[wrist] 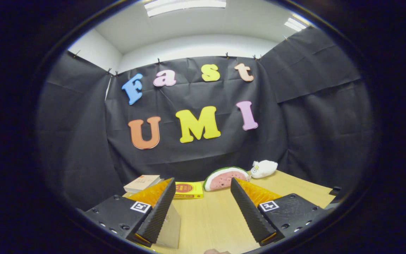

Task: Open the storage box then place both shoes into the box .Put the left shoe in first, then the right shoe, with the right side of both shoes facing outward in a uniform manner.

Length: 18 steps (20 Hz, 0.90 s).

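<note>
My gripper (203,183) is held above the wooden table (210,218) and is open, with a wide gap and nothing between the fingers. Both black ribbed fingers (159,211) have orange backs and point toward the back wall. A beige, box-like corner (170,227) shows just inside the left finger, low over the table; I cannot tell what it is. A small pinkish shape (217,251) peeks in below the gap, too little of it to identify.
Just beyond the fingertips lie a yellow book (189,189) and, further left, a pale book (142,182). A watermelon-slice plush (224,178) and a white plush toy (263,168) rest at the back of the table against the black cloth wall.
</note>
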Each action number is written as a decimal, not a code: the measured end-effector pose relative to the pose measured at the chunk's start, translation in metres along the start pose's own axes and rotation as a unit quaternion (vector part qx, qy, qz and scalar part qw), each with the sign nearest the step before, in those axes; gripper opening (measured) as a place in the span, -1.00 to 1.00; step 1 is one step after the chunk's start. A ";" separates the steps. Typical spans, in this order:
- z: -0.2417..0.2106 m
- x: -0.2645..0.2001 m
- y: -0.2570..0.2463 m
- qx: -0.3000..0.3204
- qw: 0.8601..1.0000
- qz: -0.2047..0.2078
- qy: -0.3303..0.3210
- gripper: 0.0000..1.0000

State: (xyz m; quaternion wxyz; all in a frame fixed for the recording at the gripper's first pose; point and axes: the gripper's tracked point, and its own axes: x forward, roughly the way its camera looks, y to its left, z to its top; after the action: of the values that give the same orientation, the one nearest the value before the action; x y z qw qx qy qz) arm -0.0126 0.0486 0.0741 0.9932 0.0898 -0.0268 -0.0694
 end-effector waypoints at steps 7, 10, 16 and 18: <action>-0.016 0.001 -0.004 -0.045 0.999 0.000 0.005 0.92; -0.017 -0.001 0.000 -0.037 0.999 0.010 0.000 0.91; -0.015 -0.006 0.002 -0.043 0.999 0.015 -0.006 0.91; -0.016 -0.006 0.004 -0.041 0.999 0.017 -0.005 0.91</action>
State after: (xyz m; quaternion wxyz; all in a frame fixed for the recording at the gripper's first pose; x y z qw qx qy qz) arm -0.0174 0.0560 0.0585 0.9969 0.0481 -0.0300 -0.0540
